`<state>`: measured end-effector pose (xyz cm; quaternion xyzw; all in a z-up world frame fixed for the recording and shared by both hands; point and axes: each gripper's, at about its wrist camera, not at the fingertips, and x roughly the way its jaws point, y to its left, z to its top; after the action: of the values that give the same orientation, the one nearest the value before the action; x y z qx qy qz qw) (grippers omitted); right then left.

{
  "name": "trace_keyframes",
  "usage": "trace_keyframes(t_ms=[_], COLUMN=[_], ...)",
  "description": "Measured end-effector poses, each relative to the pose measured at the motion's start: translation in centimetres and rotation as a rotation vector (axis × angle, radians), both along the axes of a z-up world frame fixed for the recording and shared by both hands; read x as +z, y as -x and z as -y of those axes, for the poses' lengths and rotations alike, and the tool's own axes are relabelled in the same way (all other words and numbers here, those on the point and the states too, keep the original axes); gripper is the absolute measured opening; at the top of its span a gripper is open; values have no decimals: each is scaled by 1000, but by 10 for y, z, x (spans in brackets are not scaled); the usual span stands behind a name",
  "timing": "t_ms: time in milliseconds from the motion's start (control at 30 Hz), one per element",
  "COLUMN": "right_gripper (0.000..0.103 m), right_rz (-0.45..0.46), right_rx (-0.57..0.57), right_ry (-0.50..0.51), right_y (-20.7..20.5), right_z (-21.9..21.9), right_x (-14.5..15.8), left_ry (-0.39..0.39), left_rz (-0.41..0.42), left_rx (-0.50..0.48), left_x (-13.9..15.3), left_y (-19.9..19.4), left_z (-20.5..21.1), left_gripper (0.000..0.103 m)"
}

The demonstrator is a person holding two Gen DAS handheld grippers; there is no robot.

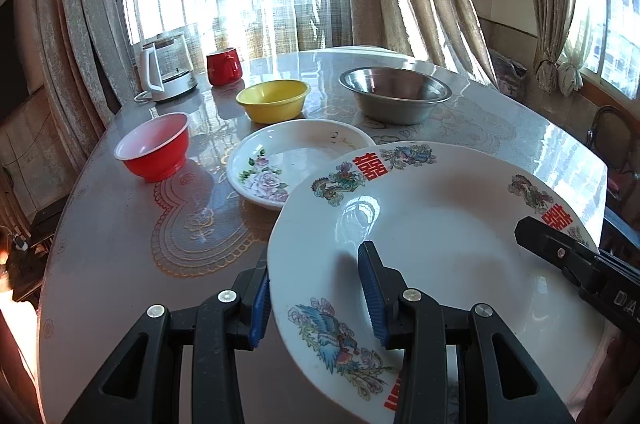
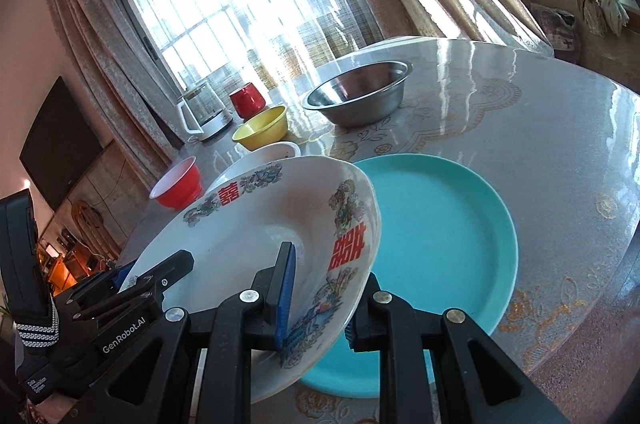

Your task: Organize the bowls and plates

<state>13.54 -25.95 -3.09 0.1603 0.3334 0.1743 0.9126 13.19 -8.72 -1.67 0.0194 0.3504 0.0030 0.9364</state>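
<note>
Phoenix plate (image 1: pixel 440 244) rim above teal plate (image 2: pixel 440 224)

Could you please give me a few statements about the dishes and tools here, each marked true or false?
1. Both tools grip the phoenix plate: the left tool at one rim, the right tool at the other. True.
2. The phoenix plate lies flat on the table. False: it is lifted and tilted.
3. A teal plate lies on the table under its right side. True.
4. The yellow bowl sits inside the steel bowl. False: they stand apart.
5. The red bowl is upside down. False: it stands upright, its white inside showing.
6. A floral plate lies beyond the phoenix plate. True.
</note>
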Motion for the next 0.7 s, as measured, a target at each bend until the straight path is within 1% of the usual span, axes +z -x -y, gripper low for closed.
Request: trace_keyframes(t_ms=[267,400,467,600,700], right_gripper=[21,21,21,21,21], right_rz=[-17,-31,-40,-36,-35], right_rx=[-85,-124,-131,-132,-126], right_ry=[14,24,31,49,53], right_y=[-8,-14,-17,-18,-19], right_z=[28,40,42,43,42], right_x=[-6,-11,-14,-19,-21], left_ry=[12,5,1,-18,-15], left_rz=[-32,-51,-64,-51,-56], left_rx=[-64,-86,-86,-83,-78], left_x=[-8,-14,-18,-20,-22], left_y=[-23,-36,-40,-41,-42], left_z=[31,43,47,48,47], left_gripper=[41,41,41,42,43])
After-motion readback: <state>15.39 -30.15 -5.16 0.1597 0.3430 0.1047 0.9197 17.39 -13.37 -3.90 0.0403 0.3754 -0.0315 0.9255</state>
